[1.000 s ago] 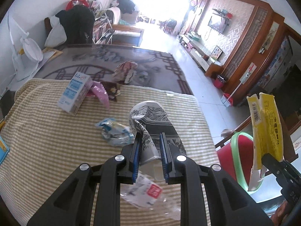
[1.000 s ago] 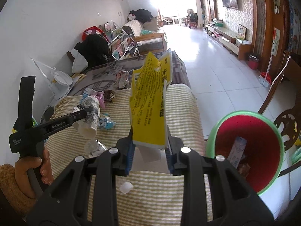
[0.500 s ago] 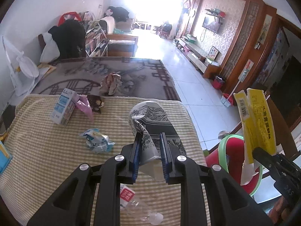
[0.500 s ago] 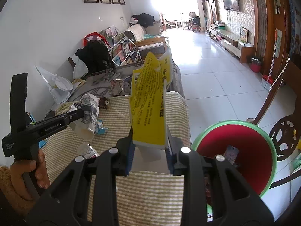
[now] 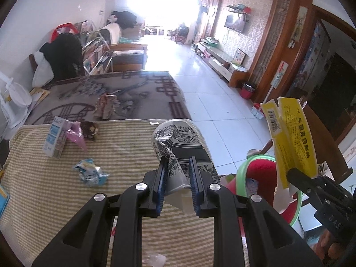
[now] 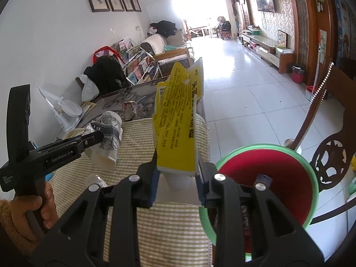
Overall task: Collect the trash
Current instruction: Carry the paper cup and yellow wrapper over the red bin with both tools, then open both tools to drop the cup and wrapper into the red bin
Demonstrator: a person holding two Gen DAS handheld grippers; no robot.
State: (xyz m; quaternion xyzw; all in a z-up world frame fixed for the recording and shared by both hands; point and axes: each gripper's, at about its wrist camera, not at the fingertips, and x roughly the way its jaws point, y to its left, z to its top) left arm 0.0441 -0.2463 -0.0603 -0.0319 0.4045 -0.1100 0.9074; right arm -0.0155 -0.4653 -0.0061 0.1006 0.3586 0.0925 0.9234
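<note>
My left gripper (image 5: 177, 179) is shut on a crushed paper cup (image 5: 182, 149) with a black-and-white print, held above the striped tablecloth (image 5: 44, 189). The cup also shows in the right wrist view (image 6: 106, 138). My right gripper (image 6: 176, 173) is shut on a torn yellow carton (image 6: 178, 122), held upright near the table's right edge. The carton also shows in the left wrist view (image 5: 291, 140). A red bin with a green rim (image 6: 273, 178) stands on the floor just right of the table, with some trash inside.
On the cloth lie a small milk carton (image 5: 54, 136), a pink wrapper (image 5: 76, 133), a crumpled blue-white wrapper (image 5: 90, 172) and a clear plastic bottle (image 6: 95, 181). A wooden chair (image 6: 329, 155) stands behind the bin. A grey patterned surface (image 5: 111, 93) lies beyond.
Both grippers have moved right toward the bin, each keeping its hold. The bin now sits closer under the right gripper, and the table trash has slid left in view.
</note>
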